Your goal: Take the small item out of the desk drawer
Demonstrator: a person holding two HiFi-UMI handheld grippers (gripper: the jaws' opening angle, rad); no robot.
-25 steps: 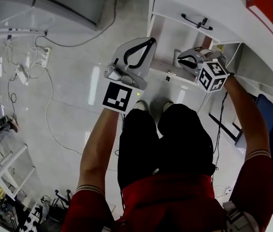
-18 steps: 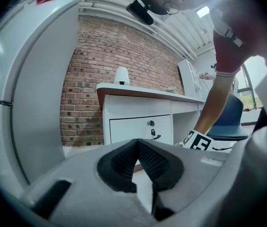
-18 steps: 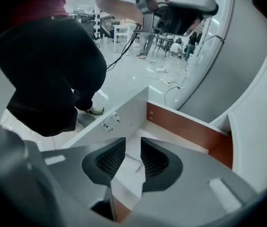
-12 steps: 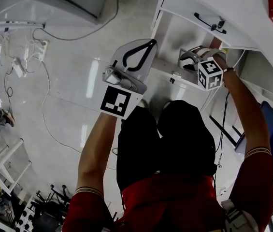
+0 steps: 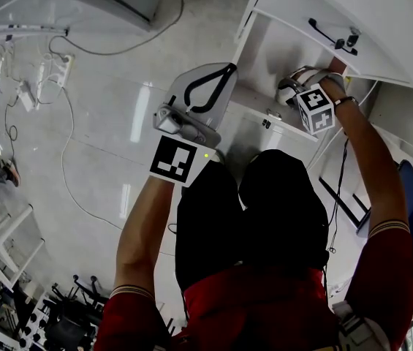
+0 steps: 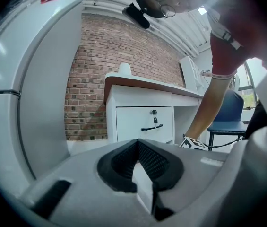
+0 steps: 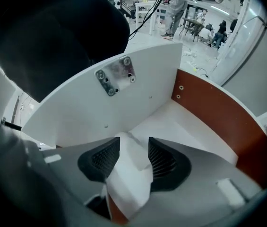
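Right gripper view: right gripper (image 7: 134,144) in the drawer (image 7: 209,112), jaws just spread wide to straddle the crumpled white paper (image 7: 129,169), no pinch yet; left gripper (image 6: 137,144) parked, jaws together, empty.

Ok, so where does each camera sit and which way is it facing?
Head view: on the person's head, facing steeply down at floor and open drawer; shows legs, arms, left gripper, right gripper.
Left gripper view: on that gripper, facing level at the desk; shows its shut jaws, the right arm.
Right gripper view: on that gripper, facing down into the drawer; its jaws have just been opening, a white wad between them.
Shared: head and left gripper views both show the right gripper's cube.
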